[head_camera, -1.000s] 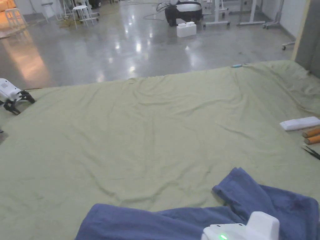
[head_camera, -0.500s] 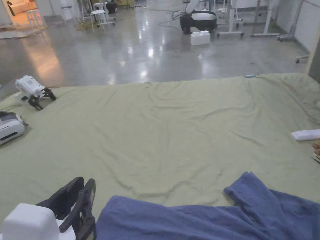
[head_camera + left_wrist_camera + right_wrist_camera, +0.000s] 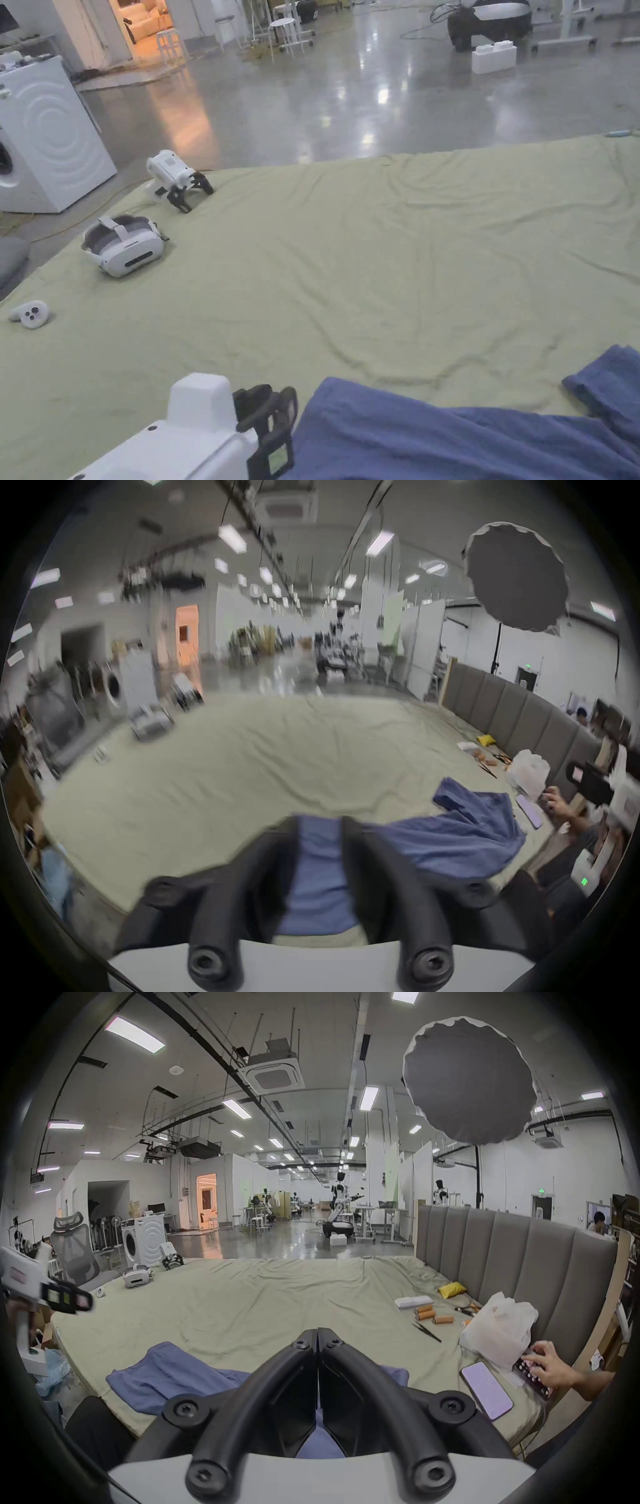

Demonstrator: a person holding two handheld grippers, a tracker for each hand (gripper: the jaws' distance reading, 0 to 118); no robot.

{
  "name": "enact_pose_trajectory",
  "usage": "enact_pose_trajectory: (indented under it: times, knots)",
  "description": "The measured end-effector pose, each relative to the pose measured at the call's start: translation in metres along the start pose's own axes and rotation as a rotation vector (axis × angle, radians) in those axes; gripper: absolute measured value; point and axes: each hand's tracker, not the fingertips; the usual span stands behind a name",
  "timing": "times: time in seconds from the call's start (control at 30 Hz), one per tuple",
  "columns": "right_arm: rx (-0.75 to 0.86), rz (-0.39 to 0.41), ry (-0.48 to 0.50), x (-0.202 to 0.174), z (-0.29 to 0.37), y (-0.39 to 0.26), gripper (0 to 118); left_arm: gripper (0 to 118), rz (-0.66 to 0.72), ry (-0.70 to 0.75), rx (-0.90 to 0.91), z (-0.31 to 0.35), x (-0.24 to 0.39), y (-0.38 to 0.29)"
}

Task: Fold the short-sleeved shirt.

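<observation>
Shirt [image 3: 462,440], blue, lies crumpled on green sheet [image 3: 375,262] at near edge. L gripper [image 3: 320,830] jaws apart, shirt fabric seen between them; can't tell if touching. R gripper [image 3: 317,1333] jaws closed tip to tip, shirt just beyond and below.

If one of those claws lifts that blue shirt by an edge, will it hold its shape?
Probably not. The blue shirt lies crumpled in soft folds on the green sheet, so it likely droops. It looks thin and light, and may drag wrinkles along.
</observation>
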Motion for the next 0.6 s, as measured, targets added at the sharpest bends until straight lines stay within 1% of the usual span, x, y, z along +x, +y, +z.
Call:
enact_pose_trajectory:
  times: [0.03, 0.07, 0.1, 0.3, 0.4, 0.47, 0.5, 0.6]
  knots:
    - [-0.015, -0.005, -0.002, 0.002, -0.001, -0.003, 0, 52, 0.023, -0.036, -0.066, -0.026, -0.008, 0.002]
    - [-0.028, -0.007, -0.005, 0.003, -0.002, -0.006, 0, 60, 0.059, -0.065, -0.095, -0.05, -0.014, 0.003]
    - [-0.045, -0.01, -0.013, 0.005, -0.003, -0.01, 0, 64, 0.073, -0.067, -0.164, -0.078, -0.018, 0.006]
    - [-0.119, -0.033, -0.026, 0.019, -0.005, -0.027, 0, 67, 0.15, -0.03, -0.389, -0.202, -0.04, 0.012]
    - [-0.153, -0.063, -0.039, 0.027, -0.009, -0.033, 0, 67, 0.095, 0.057, -0.443, -0.246, -0.047, 0.012]
    - [-0.171, -0.073, -0.05, 0.032, -0.011, -0.037, 0, 67, 0.084, 0.079, -0.514, -0.263, -0.051, 0.006]
    - [-0.182, -0.074, -0.055, 0.035, -0.012, -0.039, 0, 65, 0.094, 0.085, -0.55, -0.272, -0.053, 0.002]
    - [-0.203, -0.086, -0.071, 0.041, -0.016, -0.044, 0, 55, 0.073, 0.101, -0.535, -0.276, -0.046, 0.001]
